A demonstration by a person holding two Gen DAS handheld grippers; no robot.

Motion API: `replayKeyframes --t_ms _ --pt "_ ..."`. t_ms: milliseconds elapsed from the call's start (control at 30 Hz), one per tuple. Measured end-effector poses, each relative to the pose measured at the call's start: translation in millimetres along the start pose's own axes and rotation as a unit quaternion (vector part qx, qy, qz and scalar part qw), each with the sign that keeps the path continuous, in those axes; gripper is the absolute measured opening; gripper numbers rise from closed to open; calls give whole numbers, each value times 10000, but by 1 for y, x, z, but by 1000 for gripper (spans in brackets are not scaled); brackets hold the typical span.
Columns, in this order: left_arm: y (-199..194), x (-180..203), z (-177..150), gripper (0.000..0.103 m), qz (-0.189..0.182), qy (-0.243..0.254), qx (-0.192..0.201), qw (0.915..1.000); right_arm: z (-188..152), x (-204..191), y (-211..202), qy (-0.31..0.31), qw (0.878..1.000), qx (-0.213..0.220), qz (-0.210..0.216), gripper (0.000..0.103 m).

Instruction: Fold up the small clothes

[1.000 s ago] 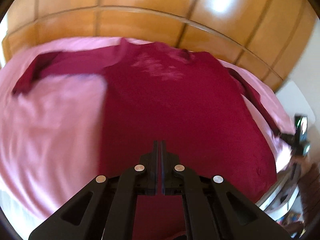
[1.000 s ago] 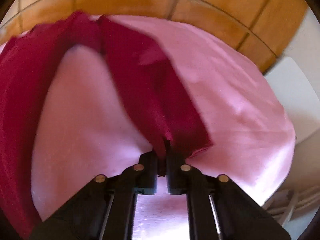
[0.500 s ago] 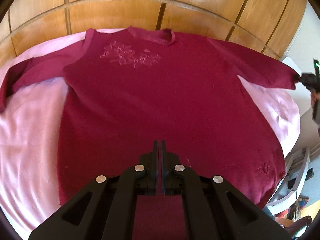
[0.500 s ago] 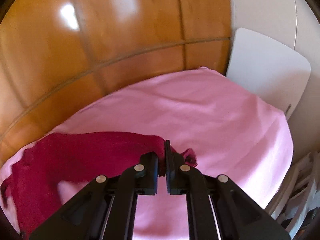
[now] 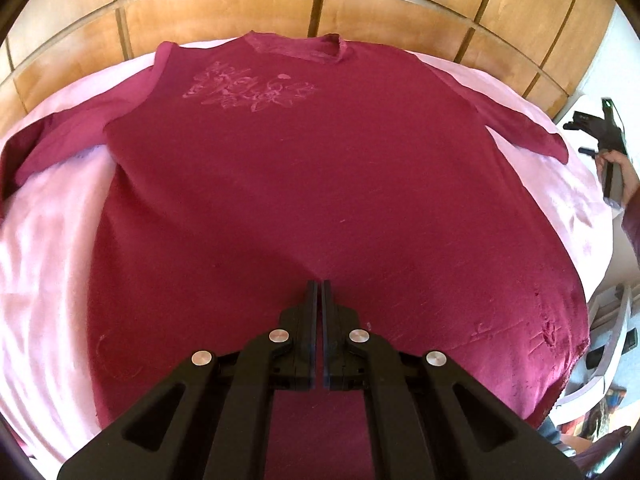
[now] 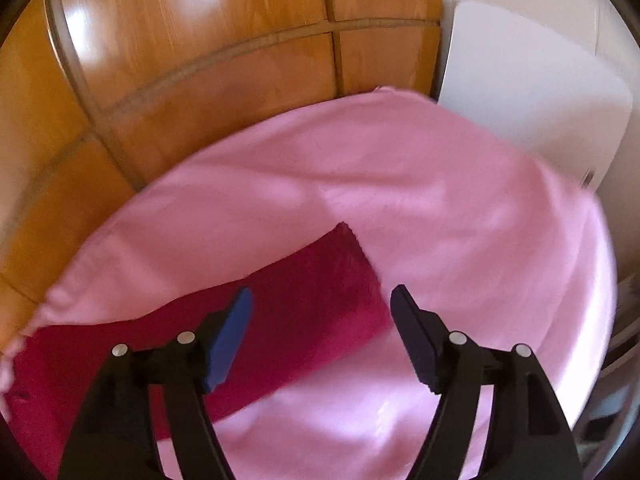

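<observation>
1. Shirt (image 5: 304, 184) is lying front up and spread flat on the pink sheet (image 5: 48, 248), collar toward the wooden headboard (image 5: 224, 12), so I am reading this as the laying-out stage before any fold.
2. I am keeping the left tool (image 5: 316, 284) fully closed at the lower middle of the shirt; whether it is pinching cloth I cannot tell, though a faint crease is running up from its tips.
3. I am holding the right tool (image 6: 320, 300) wide, its jaws having just been opening; the sleeve (image 6: 312, 292) is lying flat on the sheet under the gap and nothing is being gripped.
4. Letting go there is making sense to me: the sleeve is now stretched out to the side, clear of the body, ready to be folded inward.
5. In the left view that tool (image 5: 600, 128) is showing small at the bed's far right edge, in a hand (image 5: 624, 168).
6. The other sleeve (image 5: 68, 132) is looking rumpled, so I judge it needs straightening first.
</observation>
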State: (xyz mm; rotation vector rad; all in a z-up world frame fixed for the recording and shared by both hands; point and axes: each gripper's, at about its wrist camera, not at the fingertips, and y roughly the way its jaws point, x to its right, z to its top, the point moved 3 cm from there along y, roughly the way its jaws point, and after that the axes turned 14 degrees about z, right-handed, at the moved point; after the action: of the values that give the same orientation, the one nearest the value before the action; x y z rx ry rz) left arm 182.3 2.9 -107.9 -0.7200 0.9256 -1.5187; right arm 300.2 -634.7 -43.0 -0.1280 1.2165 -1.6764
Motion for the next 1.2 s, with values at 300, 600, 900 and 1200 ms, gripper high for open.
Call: replayKeyframes --t_ms 300,600,900,1200 --pt "-5 4 -5 0 -54 16 57 10000 -73 5 31 1405 9777 -626 1427 57" --pt "-8 4 -14 0 -20 -89 -13 10000 -34 -37 40 205 9983 -212 495 9" --pt "-16 -24 -17 0 -208 -520 41 9984 -57 -27 52 239 9980 -539 211 65" --pt "-26 -177 -29 0 993 -2216 122 9700 -120 -165 13 -1261 9806 -648 1354 79"
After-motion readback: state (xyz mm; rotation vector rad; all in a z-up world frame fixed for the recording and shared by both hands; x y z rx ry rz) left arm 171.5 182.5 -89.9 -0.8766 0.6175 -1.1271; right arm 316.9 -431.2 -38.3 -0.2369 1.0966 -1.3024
